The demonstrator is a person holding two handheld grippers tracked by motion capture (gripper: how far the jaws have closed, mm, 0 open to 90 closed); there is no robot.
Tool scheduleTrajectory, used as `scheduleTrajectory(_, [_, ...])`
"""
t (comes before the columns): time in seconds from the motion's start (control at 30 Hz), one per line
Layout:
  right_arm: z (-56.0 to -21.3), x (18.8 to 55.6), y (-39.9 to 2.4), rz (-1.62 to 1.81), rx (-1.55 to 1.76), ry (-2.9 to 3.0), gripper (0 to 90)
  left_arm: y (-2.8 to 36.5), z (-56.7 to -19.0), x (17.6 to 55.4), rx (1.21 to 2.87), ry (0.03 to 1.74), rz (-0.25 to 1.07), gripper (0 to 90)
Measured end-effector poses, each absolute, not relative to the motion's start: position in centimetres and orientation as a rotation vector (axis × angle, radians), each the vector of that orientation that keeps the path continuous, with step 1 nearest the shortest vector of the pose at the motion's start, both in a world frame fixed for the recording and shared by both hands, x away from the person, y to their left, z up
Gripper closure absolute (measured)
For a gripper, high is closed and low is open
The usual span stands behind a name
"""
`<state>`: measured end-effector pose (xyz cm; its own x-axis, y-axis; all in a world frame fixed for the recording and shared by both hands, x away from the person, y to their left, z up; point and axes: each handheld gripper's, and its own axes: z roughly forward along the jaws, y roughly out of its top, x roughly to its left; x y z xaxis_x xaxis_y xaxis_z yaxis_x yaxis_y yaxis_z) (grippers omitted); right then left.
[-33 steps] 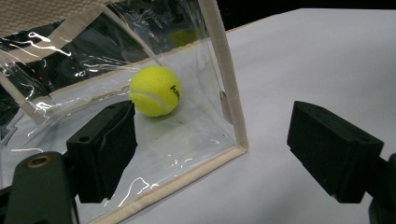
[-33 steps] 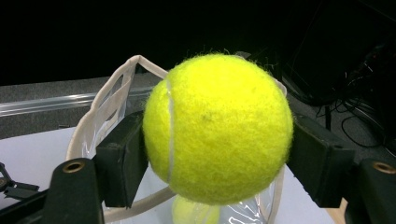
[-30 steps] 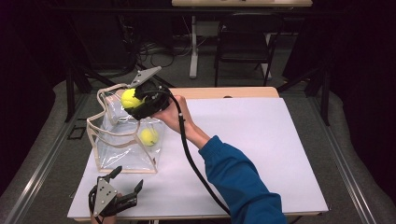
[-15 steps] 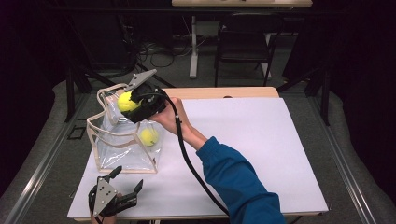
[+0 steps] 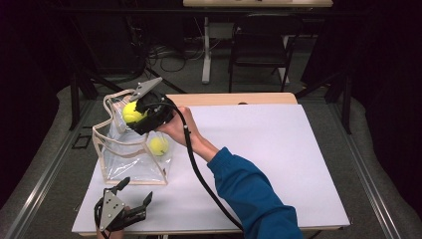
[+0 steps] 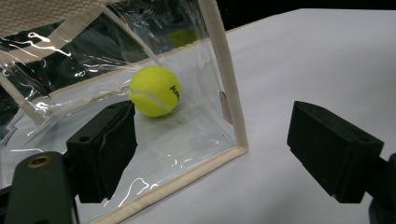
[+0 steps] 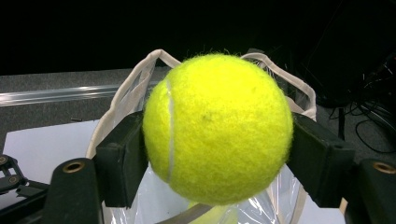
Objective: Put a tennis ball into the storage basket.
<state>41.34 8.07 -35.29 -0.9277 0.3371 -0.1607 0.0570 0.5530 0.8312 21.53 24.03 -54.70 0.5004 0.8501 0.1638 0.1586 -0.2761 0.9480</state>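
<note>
Holding fuzzy yellow tennis ball over mouth of clear plastic tote bag with beige trim, right gripper clamped on it, poised for drop. Second yellow ball inside bag. Left gripper wide open, holding nothing, low on white desk beside bag.

Person with two hand-held black grippers, blue sleeve on the right arm.

Right gripper: bulky black body, grey three-cornered plate on top, thick black cable trailing back along the forearm; blocky matt black pads, brass-coloured screw heads set in the dark arms behind them. Left gripper: black, two slim prongs, grey three-cornered plate with small dark dots; in its own view, squared black pads, one brass screw head on the dark olive arm. Sleeve: plain mid-blue, long, soft knit with folds.
</note>
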Motion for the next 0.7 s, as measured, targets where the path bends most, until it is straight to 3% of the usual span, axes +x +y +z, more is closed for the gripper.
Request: scheduleTrajectory(0.7, [-36.1,41.3,9.2,1.286,0.315,2.529,26.3,24.1,-54.7,21.5,1.739,0.856,0.864,16.0])
